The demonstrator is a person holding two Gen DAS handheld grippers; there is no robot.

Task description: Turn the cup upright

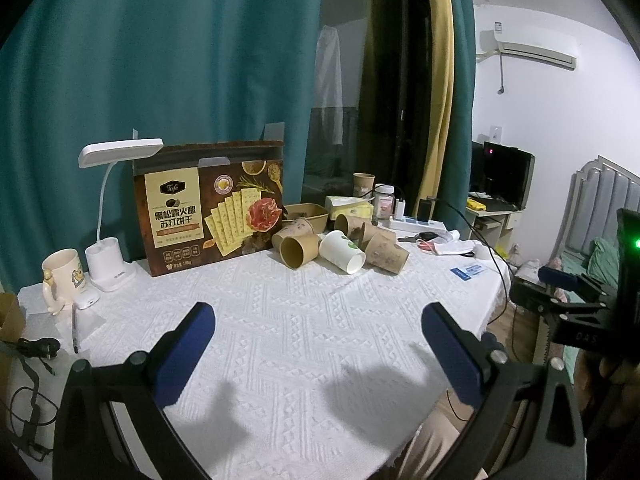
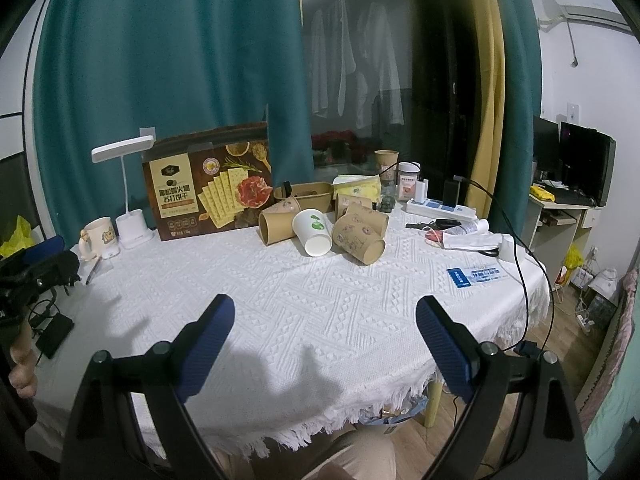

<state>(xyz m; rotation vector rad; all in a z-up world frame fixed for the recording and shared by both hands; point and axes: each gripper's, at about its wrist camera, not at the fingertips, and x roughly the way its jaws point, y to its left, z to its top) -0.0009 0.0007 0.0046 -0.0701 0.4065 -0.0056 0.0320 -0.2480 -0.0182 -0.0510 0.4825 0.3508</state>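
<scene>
Clearly nothing is grasped yet: left gripper [image 1: 316, 330] and right gripper [image 2: 324, 322] both gape wide and empty above the white tablecloth [image 2: 280, 288]. Toppled paper cups [image 2: 320, 232] lie well ahead beside the cracker box [image 2: 208, 188]; approach the white cup [image 2: 313, 232] side-on, straddling its wall, then rotate gently.

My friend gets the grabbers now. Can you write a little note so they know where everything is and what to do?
Left gripper: open, empty, over the tablecloth.
Right gripper: open, empty, over the same cloth.
Cups: a pile lying on their sides at the far middle of the table, in front of the cracker box. The white cup lies with its mouth toward us, brown cups around it. One brown cup stands upright farther back.
Done: nothing yet.
Left: reach the pile, grab a tipped cup, stand it up.
</scene>
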